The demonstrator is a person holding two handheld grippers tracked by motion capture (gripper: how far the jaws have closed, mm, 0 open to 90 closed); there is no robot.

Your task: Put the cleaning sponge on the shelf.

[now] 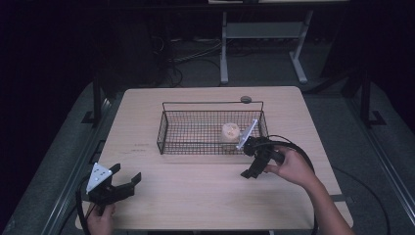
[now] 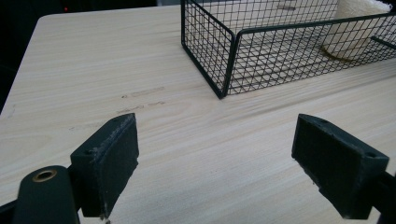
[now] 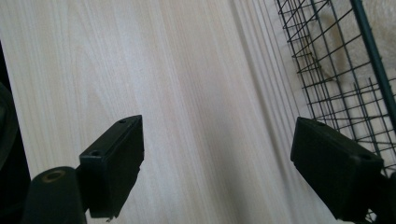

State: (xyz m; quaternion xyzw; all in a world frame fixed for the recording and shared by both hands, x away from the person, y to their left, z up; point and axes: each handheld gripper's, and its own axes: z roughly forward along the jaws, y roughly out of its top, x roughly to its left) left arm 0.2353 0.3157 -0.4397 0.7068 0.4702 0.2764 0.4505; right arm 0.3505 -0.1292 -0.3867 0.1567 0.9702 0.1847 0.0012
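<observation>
Both jaws spread empty, right gripper (image 1: 254, 164) beside the wire basket (image 1: 169, 128); left gripper (image 1: 120, 183) waits well apart: approach the roll (image 1: 230, 132) from above

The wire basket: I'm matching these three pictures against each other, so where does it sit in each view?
High view: the wire basket sits mid-table, toward the far edge.
Left gripper view: upper right, its near corner toward the camera.
Right gripper view: along the right edge, beside the right-hand jaw.
Shared landmark: the pale wooden table under it.
</observation>
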